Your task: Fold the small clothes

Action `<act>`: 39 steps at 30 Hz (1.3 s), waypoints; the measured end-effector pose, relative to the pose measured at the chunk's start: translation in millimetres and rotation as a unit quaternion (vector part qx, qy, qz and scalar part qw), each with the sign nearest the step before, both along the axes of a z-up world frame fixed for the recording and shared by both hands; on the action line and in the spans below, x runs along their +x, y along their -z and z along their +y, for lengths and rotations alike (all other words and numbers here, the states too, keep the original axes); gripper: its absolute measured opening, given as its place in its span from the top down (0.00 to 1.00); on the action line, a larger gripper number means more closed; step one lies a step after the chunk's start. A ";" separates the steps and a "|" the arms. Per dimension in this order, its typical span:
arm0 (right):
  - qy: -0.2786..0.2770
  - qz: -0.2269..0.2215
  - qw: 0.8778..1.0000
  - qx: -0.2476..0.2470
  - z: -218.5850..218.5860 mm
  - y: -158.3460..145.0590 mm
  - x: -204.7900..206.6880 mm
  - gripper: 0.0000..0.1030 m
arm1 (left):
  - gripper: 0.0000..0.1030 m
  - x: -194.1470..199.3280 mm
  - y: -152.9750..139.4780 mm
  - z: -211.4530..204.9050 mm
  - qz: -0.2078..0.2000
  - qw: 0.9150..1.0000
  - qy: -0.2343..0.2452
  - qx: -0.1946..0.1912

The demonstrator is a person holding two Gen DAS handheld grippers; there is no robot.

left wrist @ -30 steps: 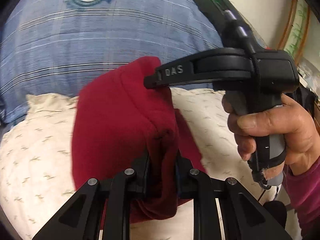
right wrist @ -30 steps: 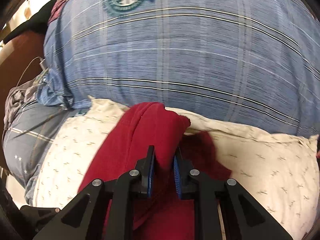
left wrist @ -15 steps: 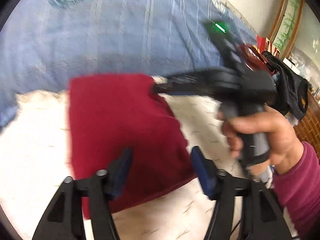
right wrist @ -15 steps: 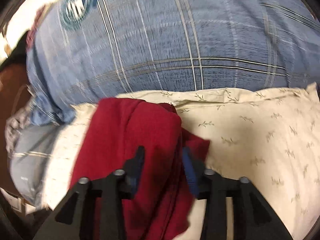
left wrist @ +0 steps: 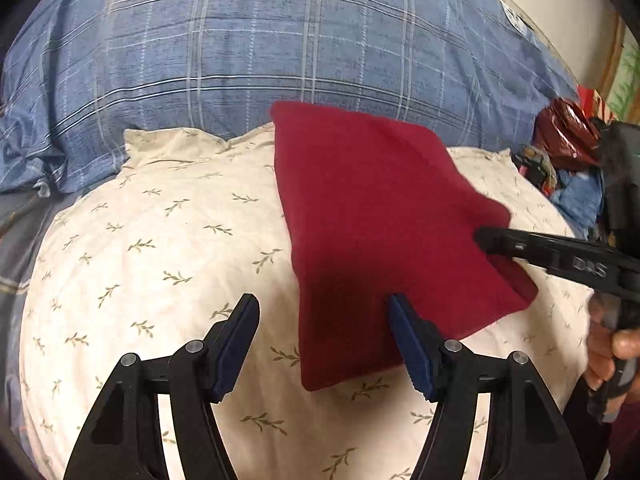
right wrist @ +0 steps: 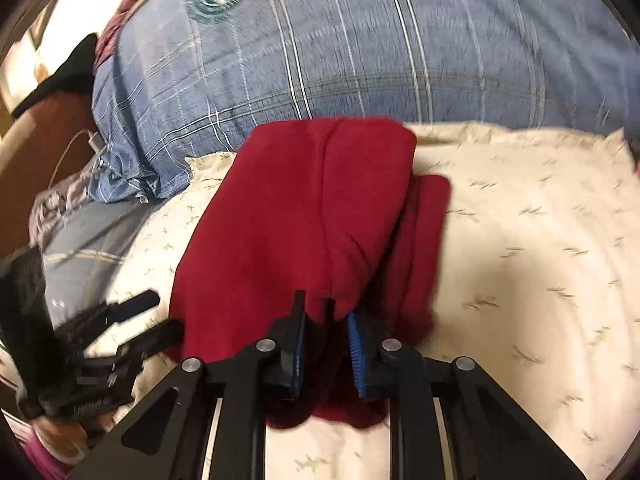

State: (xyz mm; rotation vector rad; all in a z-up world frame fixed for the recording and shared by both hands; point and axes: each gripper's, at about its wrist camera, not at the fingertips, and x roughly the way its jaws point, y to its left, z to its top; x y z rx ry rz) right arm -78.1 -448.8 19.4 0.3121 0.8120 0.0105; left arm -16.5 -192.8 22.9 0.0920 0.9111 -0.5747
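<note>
Red cloth (left wrist: 384,216) lies folded on a cream pillow (left wrist: 160,240) w/ leaf print, blue plaid bedding (left wrist: 280,40) bunched behind it. Cloth's long axis runs from the near edge of the pillow back toward the plaid, tilted a bit to the right in the left wrist view.

Left gripper (left wrist: 324,344): fingers spread wide, nothing pinched. Right-hand pad sits over the near edge of the cloth; left-hand pad is over bare pillow. So the cloth lies ahead and to the right of this gripper, not centred.

Right gripper (right wrist: 326,344): fingers closing, narrow gap, a ridge of red cloth between the blue pads. Whether pads actually press the fabric, can't tell for sure; looks like contact on the near right corner. In the left view its fingers reach onto the cloth's right edge from the side.

Right wrist view shows a top layer folded over, w/ a second layer sticking out on the right, uneven.

Judgement: right hand is the nearer one and already on the cloth; the coming move (next fold or tidy-up) prob. turns on that near right corner. Left would need to shift rightward to catch the near left corner. Risk: layers slipping apart.
</note>
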 end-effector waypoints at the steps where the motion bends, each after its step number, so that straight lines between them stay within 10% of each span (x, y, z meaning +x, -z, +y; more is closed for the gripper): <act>1: 0.002 0.002 1.000 -0.007 -0.3 2.9 -3.9 0.85 | 0.36 3.5 0.4 -1.1 -0.004 1.000 0.002 0.003; 14: 0.035 -0.039 0.998 -0.039 4.0 -43.7 -13.2 0.65 | 0.35 21.0 12.7 -6.0 -0.016 1.000 -0.013 0.008; 22: 0.040 0.012 0.994 -0.100 16.7 -2.1 17.4 0.71 | 0.30 23.9 15.3 -9.3 -0.016 1.000 -0.010 0.013; 39: 0.091 -0.006 0.995 -0.030 -25.3 -27.3 56.3 0.50 | 0.26 40.3 19.8 -12.7 -0.003 0.999 -0.028 -0.018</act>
